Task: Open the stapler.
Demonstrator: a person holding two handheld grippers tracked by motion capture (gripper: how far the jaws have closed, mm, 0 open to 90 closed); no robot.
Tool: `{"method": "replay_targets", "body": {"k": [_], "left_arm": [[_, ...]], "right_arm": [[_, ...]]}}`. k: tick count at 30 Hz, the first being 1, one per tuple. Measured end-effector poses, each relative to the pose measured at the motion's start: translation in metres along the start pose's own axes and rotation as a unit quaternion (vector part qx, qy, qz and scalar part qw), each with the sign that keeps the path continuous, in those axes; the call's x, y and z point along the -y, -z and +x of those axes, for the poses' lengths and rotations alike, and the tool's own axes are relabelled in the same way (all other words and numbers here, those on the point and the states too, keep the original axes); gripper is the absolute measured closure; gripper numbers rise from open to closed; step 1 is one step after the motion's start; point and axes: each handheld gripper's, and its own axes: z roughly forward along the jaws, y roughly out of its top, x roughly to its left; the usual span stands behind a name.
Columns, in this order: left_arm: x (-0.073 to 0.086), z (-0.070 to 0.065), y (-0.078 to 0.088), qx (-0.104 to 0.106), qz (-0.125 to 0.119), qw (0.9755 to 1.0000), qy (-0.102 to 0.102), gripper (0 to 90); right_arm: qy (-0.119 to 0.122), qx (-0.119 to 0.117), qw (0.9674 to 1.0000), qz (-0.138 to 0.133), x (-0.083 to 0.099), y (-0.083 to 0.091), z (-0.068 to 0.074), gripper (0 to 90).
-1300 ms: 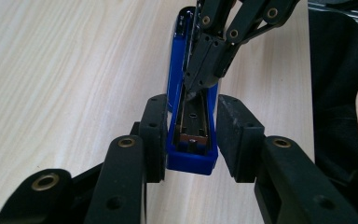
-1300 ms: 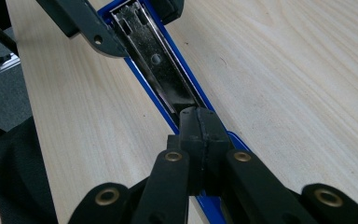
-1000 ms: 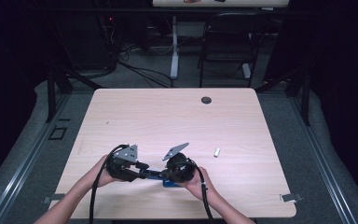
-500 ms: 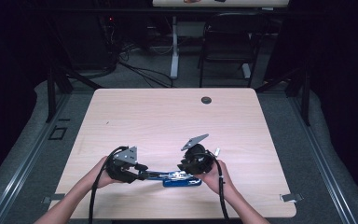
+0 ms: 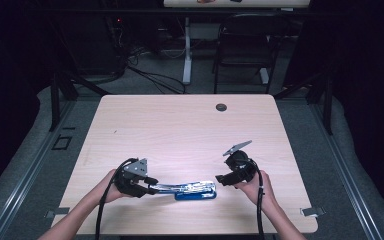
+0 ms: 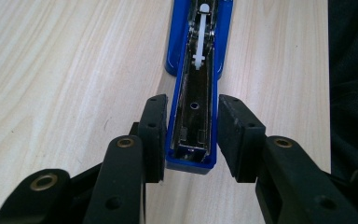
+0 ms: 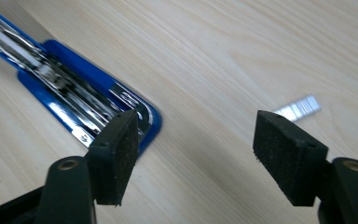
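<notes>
My left hand-held gripper (image 6: pixel 191 135) is closed on the rear end of the blue plastic stapler with its chrome metal magazine (image 6: pixel 196 79). In the left gripper view both black pads sit against the blue sides of that end, one on each flank, and the stapler runs straight away from the jaws. Its chrome channel is exposed from above, with a white plastic pusher (image 6: pixel 201 46) lying in it towards the far end.

In the high view the stapler (image 5: pixel 190 189) lies opened out along the near part of the pale wood-grain surface (image 5: pixel 180 135), between my two hands. The left hand-held gripper (image 5: pixel 152 188) holds its left end. The blue base rests flat on the surface at the right end.

My right hand-held gripper (image 7: pixel 196 154) holds nothing. Its jaws have just been opening and now stand wide apart, with bare wood between the pads. In the right gripper view the rounded blue end of the stapler (image 7: pixel 74 98) lies just beyond the left pad, not between the jaws and not pressed by either pad. In the high view this right hand-held gripper (image 5: pixel 221 179) sits just to the right of the stapler's blue end, close to it; I cannot tell from that view whether it touches.

A short silver strip of staples (image 7: pixel 298 107) lies loose on the surface beyond the right pad, apart from the stapler.

A small dark round fitting (image 5: pixel 221 107) sits in the surface near its far edge, well apart from the work.
</notes>
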Motion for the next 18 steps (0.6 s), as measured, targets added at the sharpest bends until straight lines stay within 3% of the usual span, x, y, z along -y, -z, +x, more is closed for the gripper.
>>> {"method": "replay_targets", "body": {"k": [3, 4, 5, 9, 18], "left_arm": [[0.001, 0.001, -0.003, 0.001, 0.007, 1.0000, 0.001, 64.1], [0.000, 0.000, -0.002, -0.009, 0.017, 0.9998, 0.000, 64.0], [0.001, 0.001, -0.005, 0.001, 0.007, 1.0000, 0.003, 64.0], [0.003, 0.002, -0.008, 0.006, 0.016, 0.9998, 0.004, 64.0], [0.005, 0.003, -0.014, 0.005, 0.030, 0.9995, 0.000, 63.8]], "right_arm": [[-0.014, 0.008, 0.9998, 0.009, 0.003, -0.001, -0.008, 25.0], [-0.015, 0.012, 0.9997, 0.015, 0.003, -0.002, -0.010, 24.1], [-0.018, 0.017, 0.9996, 0.015, 0.003, -0.002, -0.012, 24.1], [-0.028, 0.024, 0.9990, 0.027, 0.004, -0.005, -0.017, 23.3], [-0.065, 0.039, 0.9969, 0.022, 0.008, -0.005, -0.036, 22.5]]}}
